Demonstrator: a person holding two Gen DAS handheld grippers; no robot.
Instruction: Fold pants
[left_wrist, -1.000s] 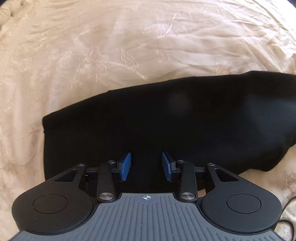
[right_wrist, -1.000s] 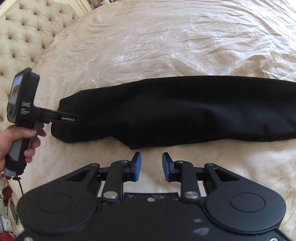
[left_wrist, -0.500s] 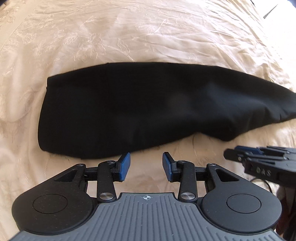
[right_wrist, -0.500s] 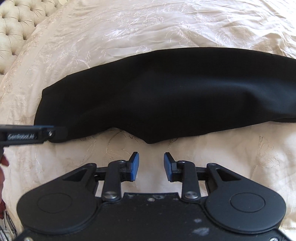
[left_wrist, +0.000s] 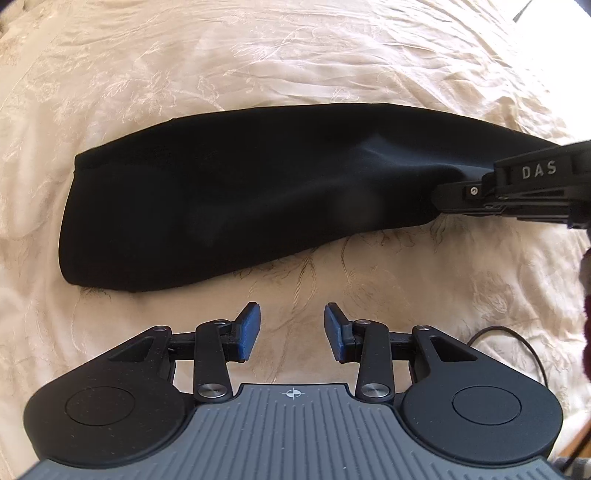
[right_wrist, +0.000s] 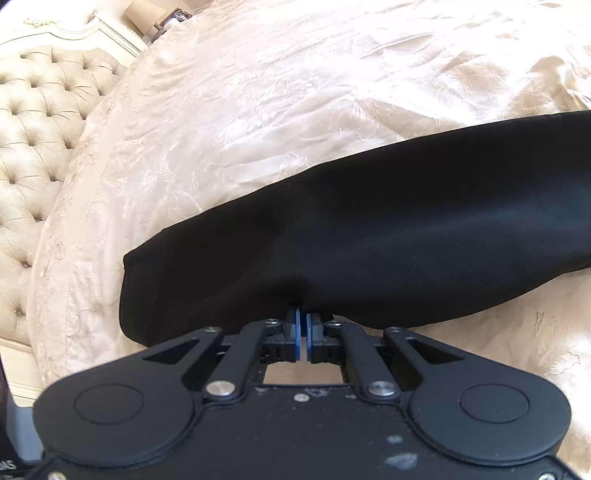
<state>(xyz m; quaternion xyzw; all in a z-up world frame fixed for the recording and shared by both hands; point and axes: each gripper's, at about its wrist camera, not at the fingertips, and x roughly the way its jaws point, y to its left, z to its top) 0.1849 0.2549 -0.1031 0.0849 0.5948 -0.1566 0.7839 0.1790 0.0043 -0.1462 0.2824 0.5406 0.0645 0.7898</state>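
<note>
Pants (left_wrist: 240, 206) lie doubled lengthwise on the cream bedspread (left_wrist: 295, 55). Near their crotch bend my right gripper (right_wrist: 303, 325) has pinched the near hem; my left gripper (left_wrist: 291, 325) hangs partly open and empty beside their waist end. Next, I judge, the left needs its own hold before folding across.

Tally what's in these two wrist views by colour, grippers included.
Black: 3 — pants, left gripper, right gripper
Cream: 2 — bedspread, tufted headboard
Total: 5
</note>
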